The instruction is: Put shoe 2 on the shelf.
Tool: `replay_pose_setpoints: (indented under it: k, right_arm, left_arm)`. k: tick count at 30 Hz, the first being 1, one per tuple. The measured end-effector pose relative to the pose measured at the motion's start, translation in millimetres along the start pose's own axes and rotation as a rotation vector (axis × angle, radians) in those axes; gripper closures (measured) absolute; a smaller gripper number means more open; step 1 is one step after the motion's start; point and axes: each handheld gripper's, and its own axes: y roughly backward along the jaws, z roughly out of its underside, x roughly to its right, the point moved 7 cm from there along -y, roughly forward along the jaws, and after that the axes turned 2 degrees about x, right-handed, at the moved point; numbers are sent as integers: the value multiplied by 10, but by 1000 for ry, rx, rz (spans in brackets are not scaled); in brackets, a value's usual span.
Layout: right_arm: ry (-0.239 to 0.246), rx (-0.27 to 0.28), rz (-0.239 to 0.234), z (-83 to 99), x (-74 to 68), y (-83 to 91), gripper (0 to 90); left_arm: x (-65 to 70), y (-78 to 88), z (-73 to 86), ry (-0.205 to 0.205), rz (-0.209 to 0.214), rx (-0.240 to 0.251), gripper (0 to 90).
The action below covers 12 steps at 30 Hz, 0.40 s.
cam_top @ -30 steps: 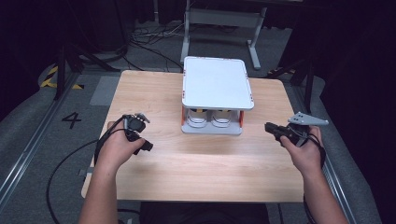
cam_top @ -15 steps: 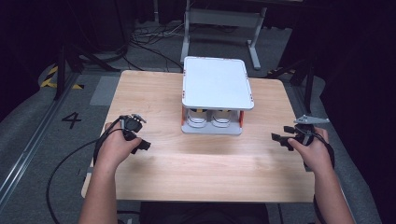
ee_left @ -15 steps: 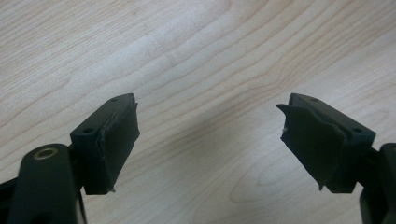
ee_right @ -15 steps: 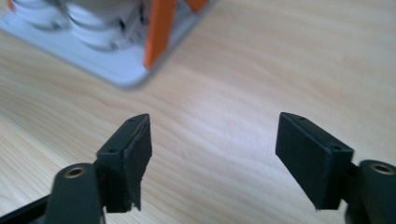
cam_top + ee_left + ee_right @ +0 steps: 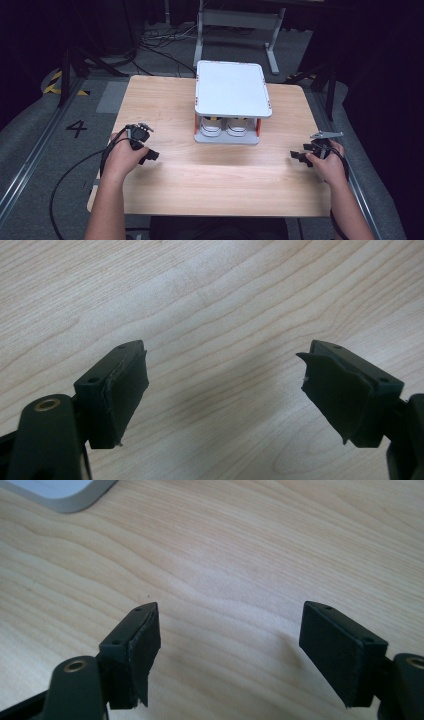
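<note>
Here the wooden bench fills the middle of the high view, with a grey two-tier rack standing at its upper centre. Under the rack's flat white top, on the lower shelf, sits a pair of white shoes, toes toward the bottom of the frame; orange posts show at the rack's front corners.

The left hand-held gripper lies low at the left of the frame, just above the bench, held by the left hand, its cable looping off the lower-left edge. In the left gripper view its jaws stand wide apart with bare wood grain between them, holding nothing.

The right hand-held gripper sits at the right of the frame near the bench's edge, in the right hand, a grey plate on top. In the right gripper view its jaws are likewise spread wide and empty, and a corner of the rack's base shows at the upper left.
</note>
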Motion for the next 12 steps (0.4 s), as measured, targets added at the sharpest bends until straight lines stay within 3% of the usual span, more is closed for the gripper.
replay_pose_setpoints:
  k: [7, 12]
  right_arm:
    - [26, 86, -10, 15, -40, -150, 192]
    - [46, 78, -5, 30, -30, -145, 154]
  left_arm:
    - [-20, -8, -3, 13, -2, 10, 184]
    - [-25, -9, -7, 15, -4, 7, 183]
